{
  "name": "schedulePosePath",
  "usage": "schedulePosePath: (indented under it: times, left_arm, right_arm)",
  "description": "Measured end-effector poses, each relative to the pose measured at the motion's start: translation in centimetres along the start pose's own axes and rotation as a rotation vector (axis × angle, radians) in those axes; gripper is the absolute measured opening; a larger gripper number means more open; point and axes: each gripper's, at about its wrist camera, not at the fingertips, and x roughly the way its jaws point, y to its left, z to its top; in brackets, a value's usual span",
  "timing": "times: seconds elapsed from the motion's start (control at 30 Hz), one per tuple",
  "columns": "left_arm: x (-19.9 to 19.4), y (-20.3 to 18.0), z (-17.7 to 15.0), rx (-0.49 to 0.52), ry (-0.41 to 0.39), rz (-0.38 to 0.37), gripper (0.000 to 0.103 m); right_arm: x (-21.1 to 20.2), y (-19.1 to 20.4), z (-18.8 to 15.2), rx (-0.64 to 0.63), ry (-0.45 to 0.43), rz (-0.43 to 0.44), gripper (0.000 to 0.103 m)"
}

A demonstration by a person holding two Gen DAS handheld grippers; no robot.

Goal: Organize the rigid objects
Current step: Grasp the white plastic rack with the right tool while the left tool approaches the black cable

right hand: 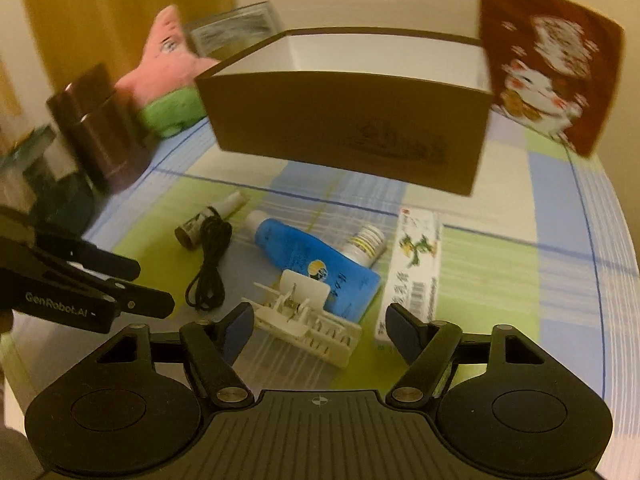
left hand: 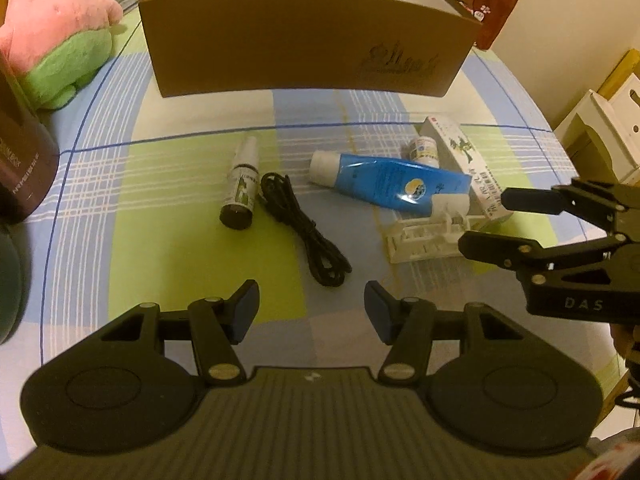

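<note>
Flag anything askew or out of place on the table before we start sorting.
Nothing spilled or visibly broken. The blue tube lies on its side, its tail overlapping the white clip. A small white bottle is wedged between the tube and the long carton. The spray bottle is tipped over beside the black cable.

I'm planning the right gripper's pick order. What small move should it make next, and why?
Probably ease the right gripper forward and down over the white hair clip. Its fingers are open and empty, the clip lies nearest, just ahead of them, and overlaps the blue tube, so clearing it first frees the tube. The brown box behind stands open.
</note>
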Motion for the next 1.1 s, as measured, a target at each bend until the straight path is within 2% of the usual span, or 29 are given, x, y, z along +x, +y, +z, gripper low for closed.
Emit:
schedulePosePath:
  times: [0.27,0.33,0.4,0.53,0.7,1.0,1.1]
  left_arm:
    - [0.2,0.7,-0.2,-0.004,0.006,0.009,0.056]
    - [0.2,0.8,-0.2,-0.005,0.006,0.011,0.056]
    - [0.3,0.9,-0.1,-0.005,0.009,0.011,0.056]
    - [0.3,1.0,-0.1,-0.001,0.009,0.010,0.056]
    - [0.5,1.0,-0.1,0.004,0.003,0.012,0.056]
    - [0.8,1.5,0.0,0.004,0.000,0.015,0.056]
    - [1.0,1.5,0.2,-0.001,-0.006,0.009,0.056]
  right_arm:
    - [1.4,0.6,-0.7,-0.066,0.042,0.029,0.062]
    - [1.1,0.9,-0.9,-0.066,0.057,0.056,0.056]
    - [0.9,1.2,-1.0,-0.047,0.072,0.086,0.046]
    - [0.9,1.7,-0.9,-0.037,0.075,0.097,0.046]
    - [1.7,1.9,-0.5,-0.046,0.064,0.062,0.046]
    - [3.0,2.8,-0.1,-0.081,0.049,0.090,0.046]
    - [3.4,2.8,0.0,-0.063,0.048,0.065,0.040]
